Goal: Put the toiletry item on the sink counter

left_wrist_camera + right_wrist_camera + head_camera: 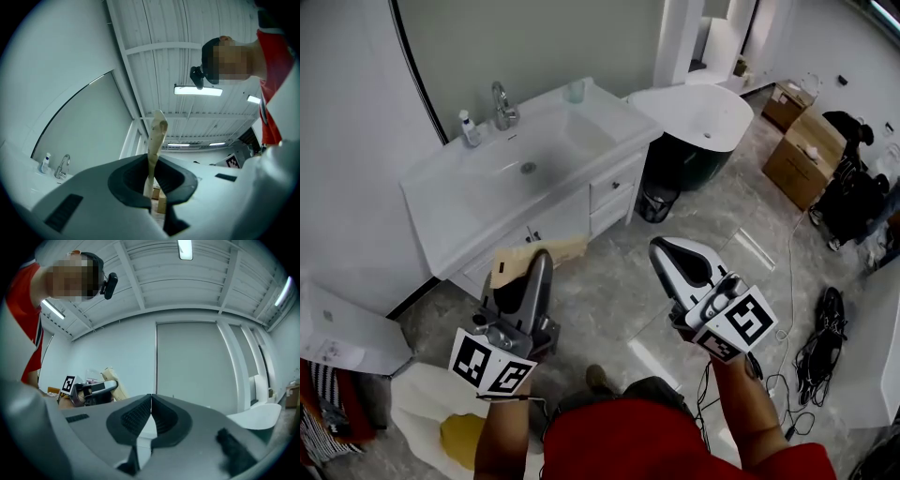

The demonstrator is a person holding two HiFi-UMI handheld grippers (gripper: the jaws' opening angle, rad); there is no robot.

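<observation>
My left gripper is shut on a flat beige toiletry packet, which sticks out past the jaws over the grey floor in front of the vanity. In the left gripper view the packet rises edge-on from between the dark pads of that gripper. The white sink counter lies beyond, with a chrome faucet, a small pump bottle and a clear cup. My right gripper is held beside the left one; its jaws are shut with nothing between them.
A white-rimmed dark bathtub stands right of the vanity, with a black bin between them. Cardboard boxes and black cables lie at the right. A white bag sits on the floor at lower left.
</observation>
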